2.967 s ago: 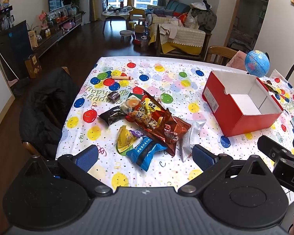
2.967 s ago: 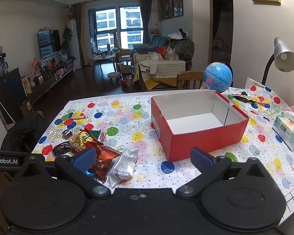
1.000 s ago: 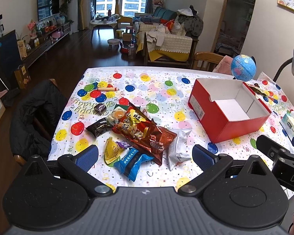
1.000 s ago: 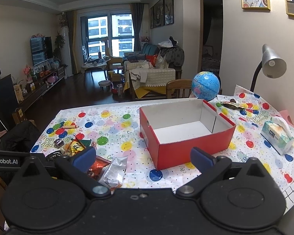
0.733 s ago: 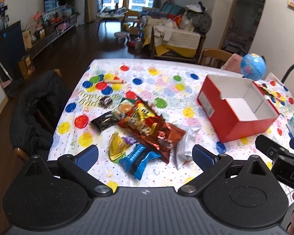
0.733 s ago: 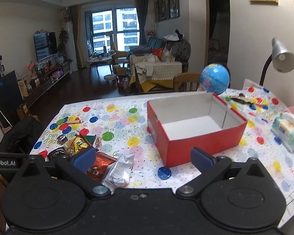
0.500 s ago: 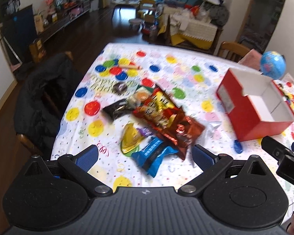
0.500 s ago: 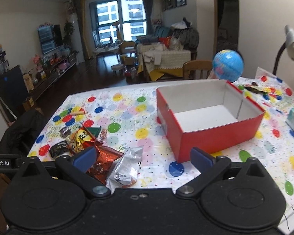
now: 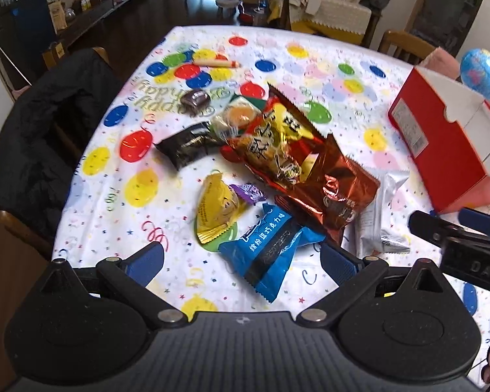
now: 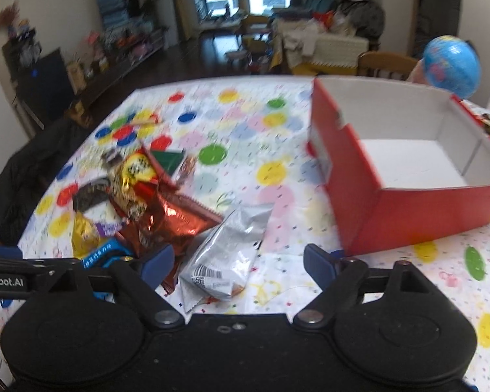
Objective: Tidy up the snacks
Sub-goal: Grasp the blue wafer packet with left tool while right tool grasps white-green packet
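Observation:
A heap of snack packets lies on the balloon-print tablecloth (image 9: 107,176). A blue packet (image 9: 268,248) sits between the wide-apart jaws of my left gripper (image 9: 241,261), untouched, with a yellow packet (image 9: 217,210) and a big red-brown bag (image 9: 297,160) just beyond. My right gripper (image 10: 238,266) hangs low over a silver packet (image 10: 227,251); its jaws are closing, and the pads stand clear of the packet. The empty red box (image 10: 405,170) with white inside stands to the right, also in the left wrist view as the red box (image 9: 441,143).
A black packet (image 9: 186,143), a small dark sweet (image 9: 196,99) and a pink stick (image 9: 215,63) lie farther back on the cloth. A chair with a black jacket (image 9: 39,143) stands at the table's left edge. A blue globe (image 10: 450,65) sits behind the box.
Both grippers have dropped toward the table and tilted downward, so the snacks look larger. The right gripper's jaws have narrowed a little above the silver packet.

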A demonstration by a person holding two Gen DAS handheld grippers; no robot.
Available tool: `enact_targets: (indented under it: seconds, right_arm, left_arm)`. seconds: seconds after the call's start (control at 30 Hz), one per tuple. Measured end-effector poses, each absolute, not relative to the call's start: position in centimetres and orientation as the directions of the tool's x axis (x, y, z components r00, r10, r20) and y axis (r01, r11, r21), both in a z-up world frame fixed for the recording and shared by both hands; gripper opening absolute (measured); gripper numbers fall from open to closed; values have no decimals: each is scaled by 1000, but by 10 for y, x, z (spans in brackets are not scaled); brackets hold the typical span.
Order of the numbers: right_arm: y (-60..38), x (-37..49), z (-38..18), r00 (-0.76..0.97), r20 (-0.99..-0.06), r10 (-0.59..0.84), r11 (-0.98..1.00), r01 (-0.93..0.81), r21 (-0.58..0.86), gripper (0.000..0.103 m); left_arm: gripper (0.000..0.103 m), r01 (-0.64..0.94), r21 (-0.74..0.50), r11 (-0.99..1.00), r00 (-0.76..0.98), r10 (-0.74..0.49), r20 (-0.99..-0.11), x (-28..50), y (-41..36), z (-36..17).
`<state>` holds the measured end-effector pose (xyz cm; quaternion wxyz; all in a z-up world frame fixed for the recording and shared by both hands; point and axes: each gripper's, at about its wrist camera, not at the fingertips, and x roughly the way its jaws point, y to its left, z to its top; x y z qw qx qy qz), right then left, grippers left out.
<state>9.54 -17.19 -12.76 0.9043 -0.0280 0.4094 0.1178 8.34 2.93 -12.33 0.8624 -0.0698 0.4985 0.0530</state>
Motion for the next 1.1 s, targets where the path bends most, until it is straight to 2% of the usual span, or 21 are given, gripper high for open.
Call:
enact_targets:
  seconds: [0.2,0.33,0.47,0.6,0.73,0.8,1.03,1.1]
  right_arm:
    - [-158,121,-150,559,-803,207,955,-294,41,81]
    - [-155,138,-165,503,-845,182,953,-303,25,76]
    - [-157,148,-174,461,-866,196,952,-302,54,76]
    - [-157,153,-175,436,-874,214,951,-299,84,74]
    - [-157,156,-181,413,-884,221,949,-301,96,74]
    - [-156,157,-183,412,-883,226,949,-297,104,75]
    - [-158,152,-180,427,-873,234,951,-289,113,59]
    - [-159,149,-178,432,-869,241,950,-289,120,55]
  left_arm:
    - [102,-117,-54,992,465,7,-885,100,20,-145]
    - [101,-83,-48,995,448,-6,-894,109,16,-155]
    - [99,-75,-45,996,432,-9,-902,116,14,-162]
    - [87,-69,-50,996,410,-18,-912,123,12,-169]
    - [84,-51,-46,998,400,-22,-916,125,7,-174]
    - [74,-50,-50,998,398,-26,-917,126,7,-174]
    - [56,-60,-45,997,395,-18,-918,124,9,-174]
    - [47,-61,-53,997,400,-25,-916,122,9,-173]
